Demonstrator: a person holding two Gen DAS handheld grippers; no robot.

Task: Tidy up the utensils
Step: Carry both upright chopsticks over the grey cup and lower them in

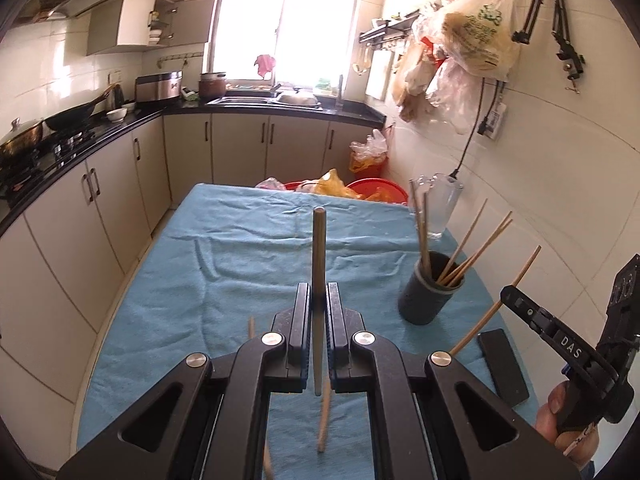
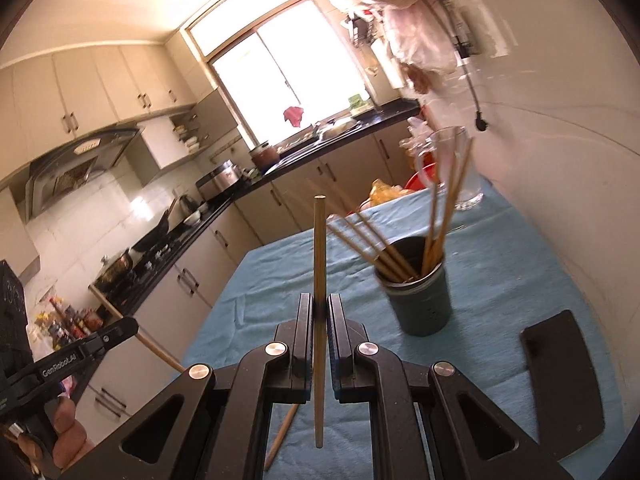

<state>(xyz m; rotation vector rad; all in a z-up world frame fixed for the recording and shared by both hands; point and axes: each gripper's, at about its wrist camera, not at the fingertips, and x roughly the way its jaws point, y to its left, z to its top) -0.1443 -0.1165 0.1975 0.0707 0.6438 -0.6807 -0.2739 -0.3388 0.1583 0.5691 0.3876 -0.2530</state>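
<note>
both jaws clamped, l gripper point(image 1: 319, 300) w/ grey chopstick point(image 1: 319, 248), r gripper point(image 2: 319, 312) w/ tan chopstick point(image 2: 319, 248)

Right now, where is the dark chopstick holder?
In both wrist views the chopstick holder stands right of centre on the blue cloth, between the glass jug and black phone.

The blue cloth point(image 1: 240, 248) over the table is soft, matt towelling, creased in long folds. The chopsticks in the holder point(image 2: 440, 216) are pale wood or bamboo, smooth and dull. The dark grey holder point(image 1: 430, 292) looks like matt plastic. Behind it the jug point(image 1: 442, 204) is clear and glossy. The black phone point(image 2: 564, 384) near the right edge has a smooth, faintly shiny face. The gripper fingers point(image 1: 302, 320) are matt black plastic with bright, polished metal pins point(image 1: 271, 338). The far worktop point(image 1: 280, 110) is glossy black stone.
</note>
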